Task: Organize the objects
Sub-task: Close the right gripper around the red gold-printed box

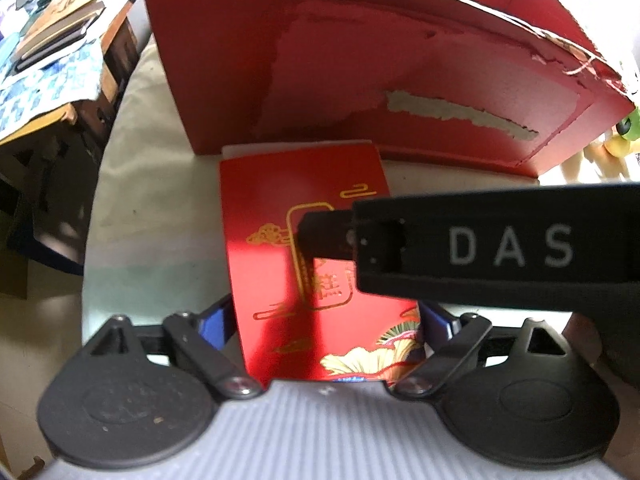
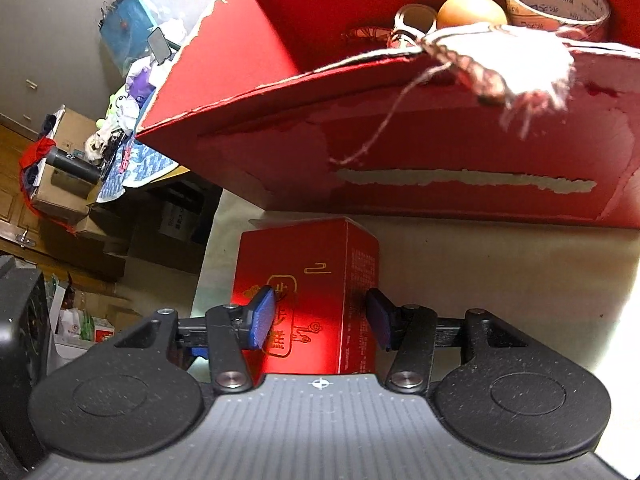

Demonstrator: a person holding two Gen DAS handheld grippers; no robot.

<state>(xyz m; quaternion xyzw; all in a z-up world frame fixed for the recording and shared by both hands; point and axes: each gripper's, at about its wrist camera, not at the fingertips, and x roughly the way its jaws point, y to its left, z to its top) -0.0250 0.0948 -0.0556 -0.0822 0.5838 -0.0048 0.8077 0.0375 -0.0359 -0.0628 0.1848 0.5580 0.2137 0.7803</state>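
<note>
Right wrist: hand-held gripper (image 2: 320, 322) straddles carton (image 2: 308, 300).

Left gripper (image 1: 325, 316): jaws spread wide, blue pads at either side of a small red carton (image 1: 316, 264), left pad (image 1: 216, 322) close against its edge; contact not confirmed.
Right gripper (image 2: 320, 318): jaws apart, straddling the carton (image 2: 308, 300); blue pad (image 2: 262, 318) over its front face, other pad just off its side.
Cross-view: right gripper body (image 1: 496, 246) reaches in from the right above the carton, lettered "DAS".

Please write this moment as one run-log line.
left claw: straddles small red carton, contact unclear | right claw: open around it | big red box: behind | table
</note>
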